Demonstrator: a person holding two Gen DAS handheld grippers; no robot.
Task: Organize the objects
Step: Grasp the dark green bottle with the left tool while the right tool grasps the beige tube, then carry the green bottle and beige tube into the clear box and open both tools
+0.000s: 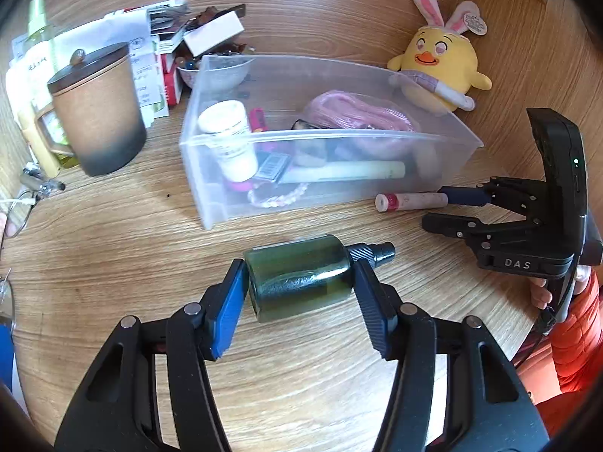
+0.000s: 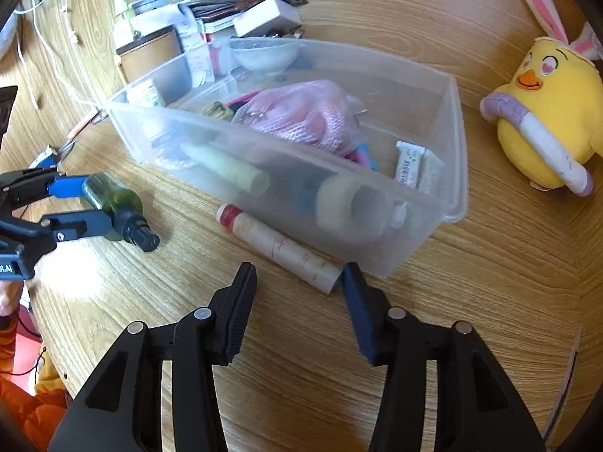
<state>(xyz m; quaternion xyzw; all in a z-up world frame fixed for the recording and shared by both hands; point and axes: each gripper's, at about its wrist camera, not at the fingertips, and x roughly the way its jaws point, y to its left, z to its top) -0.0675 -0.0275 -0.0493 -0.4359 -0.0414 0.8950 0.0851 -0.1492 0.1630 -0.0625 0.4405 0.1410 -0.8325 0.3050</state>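
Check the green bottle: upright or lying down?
Lying on its side. The green bottle rests on the table, black nozzle pointing sideways, its two ends between the left gripper's pads.

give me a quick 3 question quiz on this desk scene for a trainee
1. True or false: the left gripper is clamped on the green bottle.
2. Where does the pink-capped tube lie? A) inside the clear bin B) on the table beside the clear bin C) under the chick plush
3. Fill in: the right gripper is ____, its fingertips close to one end of the tube.

Key: 1 true; 2 B; 3 open
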